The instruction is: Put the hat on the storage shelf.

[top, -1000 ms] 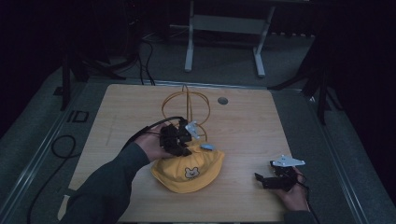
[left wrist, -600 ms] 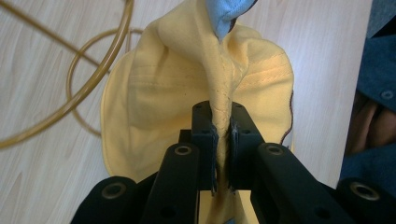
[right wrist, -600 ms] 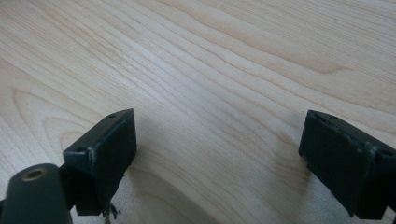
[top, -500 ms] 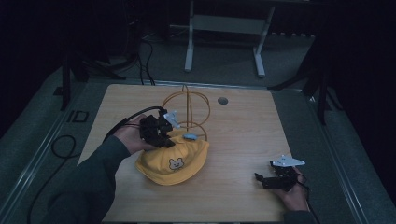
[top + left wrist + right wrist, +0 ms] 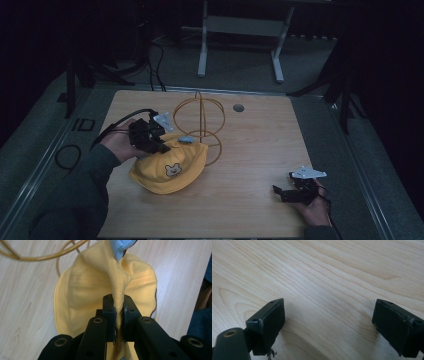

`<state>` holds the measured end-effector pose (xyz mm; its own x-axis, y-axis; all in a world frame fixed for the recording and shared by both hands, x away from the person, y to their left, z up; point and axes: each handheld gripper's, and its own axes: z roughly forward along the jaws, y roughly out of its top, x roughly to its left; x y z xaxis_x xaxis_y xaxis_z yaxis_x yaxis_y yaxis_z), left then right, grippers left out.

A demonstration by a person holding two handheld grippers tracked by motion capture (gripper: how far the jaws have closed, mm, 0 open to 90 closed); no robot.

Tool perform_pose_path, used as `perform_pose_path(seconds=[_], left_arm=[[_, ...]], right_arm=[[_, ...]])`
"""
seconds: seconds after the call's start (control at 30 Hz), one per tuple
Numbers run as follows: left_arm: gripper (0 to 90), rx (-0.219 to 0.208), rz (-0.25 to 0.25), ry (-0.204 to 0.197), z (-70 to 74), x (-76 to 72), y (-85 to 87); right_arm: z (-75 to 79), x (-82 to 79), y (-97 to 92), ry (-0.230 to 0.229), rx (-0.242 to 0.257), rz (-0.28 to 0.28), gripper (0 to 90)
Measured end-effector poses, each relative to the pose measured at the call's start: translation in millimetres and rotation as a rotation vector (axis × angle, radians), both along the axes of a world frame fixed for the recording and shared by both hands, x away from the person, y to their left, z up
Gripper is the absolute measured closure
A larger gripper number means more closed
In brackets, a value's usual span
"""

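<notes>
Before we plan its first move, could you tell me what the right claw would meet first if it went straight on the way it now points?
Most likely bare table: the right claw stands open, angled at wood. In the high view it points left, below the yellow cap; depth is unclear.

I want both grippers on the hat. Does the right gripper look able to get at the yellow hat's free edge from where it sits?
Probably yes. The right gripper rests open on bare table, nothing lying between it and the yellow hat, whose near edge is free; the left gripper pinches the far side.
</notes>
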<state>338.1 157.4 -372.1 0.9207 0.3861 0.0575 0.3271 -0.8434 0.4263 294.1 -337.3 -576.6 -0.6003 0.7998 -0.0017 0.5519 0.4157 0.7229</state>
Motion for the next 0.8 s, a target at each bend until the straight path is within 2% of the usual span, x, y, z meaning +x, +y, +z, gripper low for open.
perform_pose_path(seconds=[0.23,0.4,0.47,0.8], left_arm=[[83.6,0.032,0.023,0.003,6.6,-2.4,24.6],[83.6,0.01,0.055,-0.004,13.2,-4.3,40.1],[83.6,-0.01,0.083,-0.011,18.4,-4.6,51.3],[83.6,-0.032,0.169,-0.03,30.3,-1.2,71.9]], right_arm=[[0.0,0.0,0.0,0.0,0.0,0.0,11.0],[0.0,0.0,0.0,0.0,0.0,0.0,11.0],[0.0,0.0,0.0,0.0,0.0,0.0,11.0],[0.2,-0.1,-0.1,0.002,-0.001,0.0,11.1]])
